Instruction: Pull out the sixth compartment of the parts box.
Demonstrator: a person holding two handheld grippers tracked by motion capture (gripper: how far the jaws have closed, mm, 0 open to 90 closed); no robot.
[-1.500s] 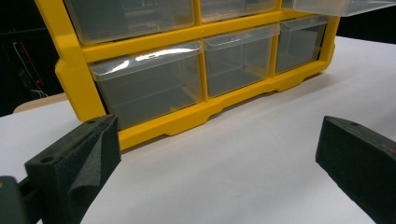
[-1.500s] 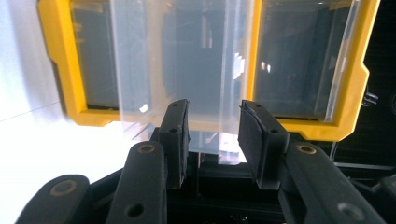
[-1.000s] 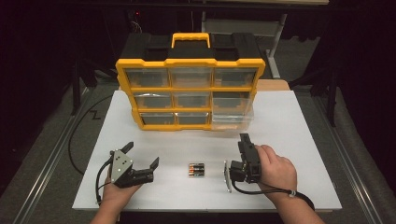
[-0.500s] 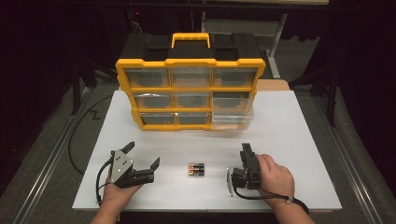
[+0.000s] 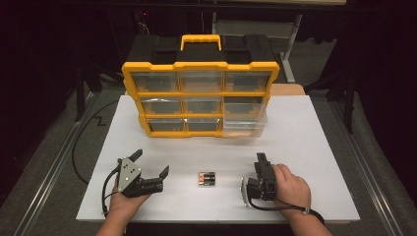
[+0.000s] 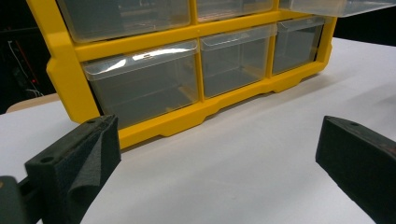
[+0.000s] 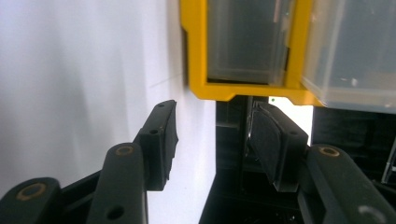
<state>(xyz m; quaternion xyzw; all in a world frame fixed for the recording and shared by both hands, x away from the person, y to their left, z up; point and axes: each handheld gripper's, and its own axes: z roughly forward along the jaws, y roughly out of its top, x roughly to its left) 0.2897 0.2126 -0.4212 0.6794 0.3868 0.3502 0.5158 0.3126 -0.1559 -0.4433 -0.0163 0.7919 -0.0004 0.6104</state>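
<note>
In the high view a white desk (image 5: 305,132) fills the middle of the frame, and a yellow organizer (image 5: 200,98) with clear drawers and a black back stands upright in its upper half. A small pack of batteries (image 5: 207,178) lies flat in the lower middle of the frame, between the two hands and touching neither. The left hand-held gripper (image 5: 150,164), at lower left, rests on the desk with its jaws spread wide and nothing between them; in the left gripper view the two black jaws stand at the bottom corners with bare desk between and the organizer's lower drawers (image 6: 140,88) across the upper part of the frame. The right hand-held gripper (image 5: 261,160), at lower right, lies turned on its side under the right hand (image 5: 290,186), just right of the batteries and apart from them. Its jaws have just been opening and now stand partly apart with nothing between them; the right gripper view shows the gap between its pads (image 7: 166,140) and the organizer's yellow corner at the top of the frame.
</note>
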